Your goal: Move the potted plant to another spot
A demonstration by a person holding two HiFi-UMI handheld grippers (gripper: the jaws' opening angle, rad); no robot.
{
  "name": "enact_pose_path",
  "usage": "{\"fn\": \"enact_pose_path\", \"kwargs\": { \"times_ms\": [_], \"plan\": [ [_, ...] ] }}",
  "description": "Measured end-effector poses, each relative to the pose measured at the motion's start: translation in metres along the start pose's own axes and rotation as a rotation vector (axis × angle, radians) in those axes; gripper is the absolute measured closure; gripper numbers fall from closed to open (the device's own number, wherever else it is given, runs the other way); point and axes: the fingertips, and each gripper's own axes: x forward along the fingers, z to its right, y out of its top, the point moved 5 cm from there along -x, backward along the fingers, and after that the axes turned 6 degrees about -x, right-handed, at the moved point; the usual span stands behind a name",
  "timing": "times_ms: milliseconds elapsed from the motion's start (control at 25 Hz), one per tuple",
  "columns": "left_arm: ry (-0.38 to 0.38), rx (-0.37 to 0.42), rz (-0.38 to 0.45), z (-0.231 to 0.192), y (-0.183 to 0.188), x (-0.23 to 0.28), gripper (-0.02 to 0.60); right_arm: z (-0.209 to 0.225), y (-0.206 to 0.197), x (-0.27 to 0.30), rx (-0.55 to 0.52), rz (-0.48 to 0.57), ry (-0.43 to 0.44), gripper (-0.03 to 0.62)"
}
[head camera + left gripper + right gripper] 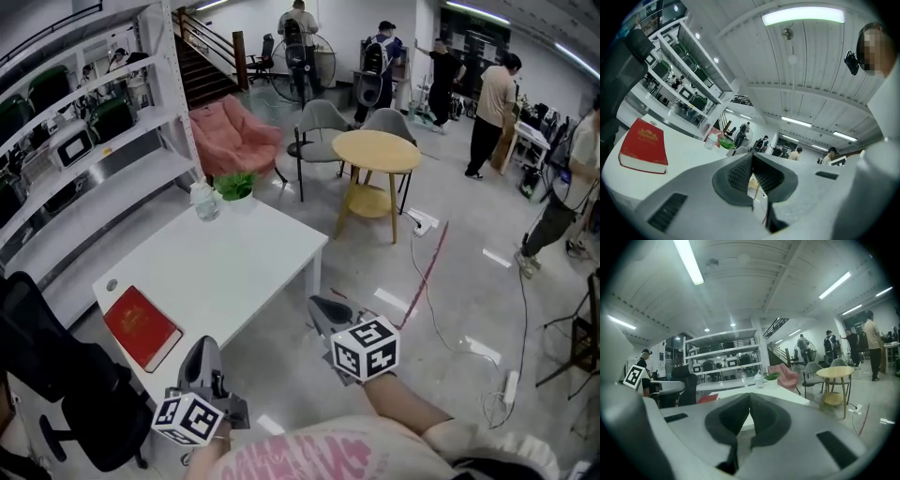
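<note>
Green potted plant on table; left claw, right claw closed, empty.

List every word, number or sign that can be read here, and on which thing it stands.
None is readable.
Red book: gold cover print, too small to read.
Cubes on left gripper and right gripper: square marker patterns, no words.
Pink shirt: print cut off, unreadable.

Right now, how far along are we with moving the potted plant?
Nothing looks done: the potted plant stands at the white table's far end, beside a plastic bottle. Nothing is in hand: the left gripper and right gripper are shut and empty at the table's near side. Left to do: reach, grasp, carry, set down elsewhere.
</note>
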Motion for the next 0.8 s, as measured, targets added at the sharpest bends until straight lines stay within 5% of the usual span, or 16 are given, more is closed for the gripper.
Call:
{"fn": "enact_pose_path", "kwargs": {
  "times_ms": [800],
  "plan": [
    [-0.040, -0.014, -0.046, -0.025, -0.007, 0.078, 0.578, 0.040, -0.004, 0.050, 0.011, 0.011, -0.025, 0.587]
  ]
}}
